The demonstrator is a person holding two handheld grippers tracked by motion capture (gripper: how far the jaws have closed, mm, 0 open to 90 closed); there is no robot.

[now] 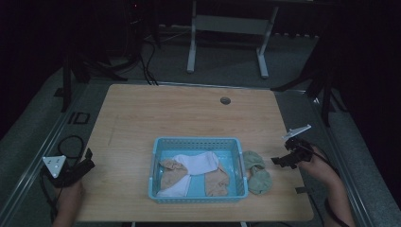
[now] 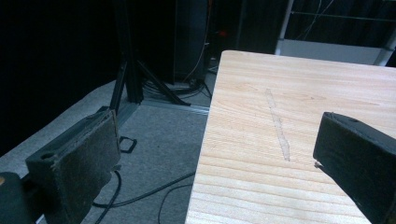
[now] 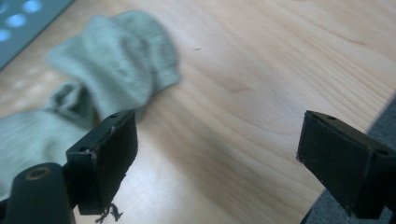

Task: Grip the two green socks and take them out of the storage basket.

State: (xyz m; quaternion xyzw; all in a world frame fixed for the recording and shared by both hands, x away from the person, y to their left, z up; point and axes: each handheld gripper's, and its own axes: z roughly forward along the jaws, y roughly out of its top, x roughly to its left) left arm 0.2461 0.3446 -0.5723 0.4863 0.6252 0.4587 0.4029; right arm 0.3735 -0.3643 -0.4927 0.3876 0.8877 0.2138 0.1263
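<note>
While both grippers' fingers gape empty | green socks [image 1: 257,171] on wooden table [image 1: 189,113] | dark room

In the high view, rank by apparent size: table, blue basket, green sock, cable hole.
1. table
2. blue basket
3. green sock, lying on the table beside the basket
4. cable hole

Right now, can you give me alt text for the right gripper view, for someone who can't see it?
A green sock lies crumpled on the wooden table, just beyond the right gripper, whose two black jaws stand wide apart with nothing between them. A corner of a blue basket shows at top left.
</note>
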